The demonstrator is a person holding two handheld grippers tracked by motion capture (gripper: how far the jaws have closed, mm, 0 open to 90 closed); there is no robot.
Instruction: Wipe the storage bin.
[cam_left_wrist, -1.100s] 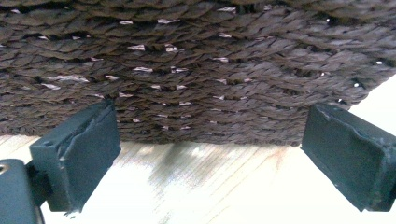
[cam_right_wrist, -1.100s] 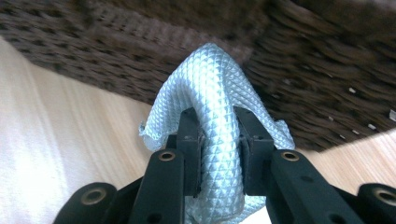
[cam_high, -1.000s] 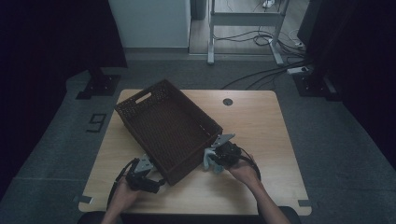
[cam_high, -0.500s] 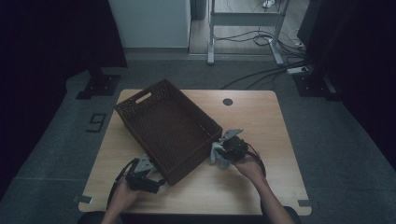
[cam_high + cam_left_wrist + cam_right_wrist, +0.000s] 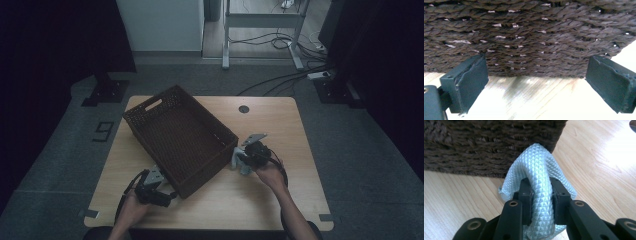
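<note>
My right tongs are pinched tight on a light blue cloth, folded into a fat loop between them. My left tongs are wide open with nothing in them, low on the desk and pointing at the near wall of the big brown basket.

The cloth is just beside the basket, at its right corner, very near the woven wall or maybe brushing it (I cannot tell which). It is not inside the basket yet.

I think the job is to put the cloth into the basket. So the picking up is done. What is left is to lift the cloth over the rim, let go, and pull my right tongs away. I see nothing lying in the basket.

From high up I see the whole basket sitting crooked on the desk, with my right hand on its right side and my left hand by its near corner. There the cloth is a small pale blob and the grip is hard to read.

The right gripper view shows that grip up close, and the little bumpy pattern on the cloth. The left gripper view shows the basket's weave, the bare wood under it, and how far apart my left tongs stand.
</note>
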